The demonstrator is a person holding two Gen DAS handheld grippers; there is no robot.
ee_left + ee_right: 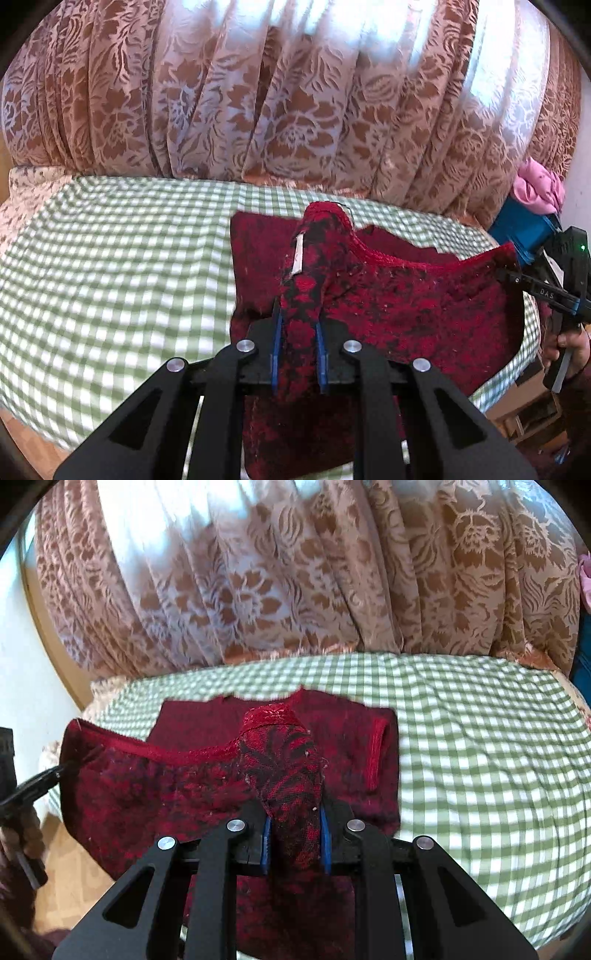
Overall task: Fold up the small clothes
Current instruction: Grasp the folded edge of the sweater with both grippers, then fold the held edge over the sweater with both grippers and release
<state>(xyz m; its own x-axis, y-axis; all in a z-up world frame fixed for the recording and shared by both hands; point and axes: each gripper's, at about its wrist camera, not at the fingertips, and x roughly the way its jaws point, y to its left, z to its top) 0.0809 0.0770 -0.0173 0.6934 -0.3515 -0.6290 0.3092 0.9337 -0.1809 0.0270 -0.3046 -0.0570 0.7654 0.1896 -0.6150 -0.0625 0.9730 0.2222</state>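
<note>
Red patterned garment (424, 306) hangs stretched between the left claw (299, 332) and right claw (293, 823), each clamped on a corner, its long edge level above the checked bed (480, 738).

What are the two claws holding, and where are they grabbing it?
Both hold the red patterned garment. The left claw pinches one top corner by the hem, the right claw the other.
</note>
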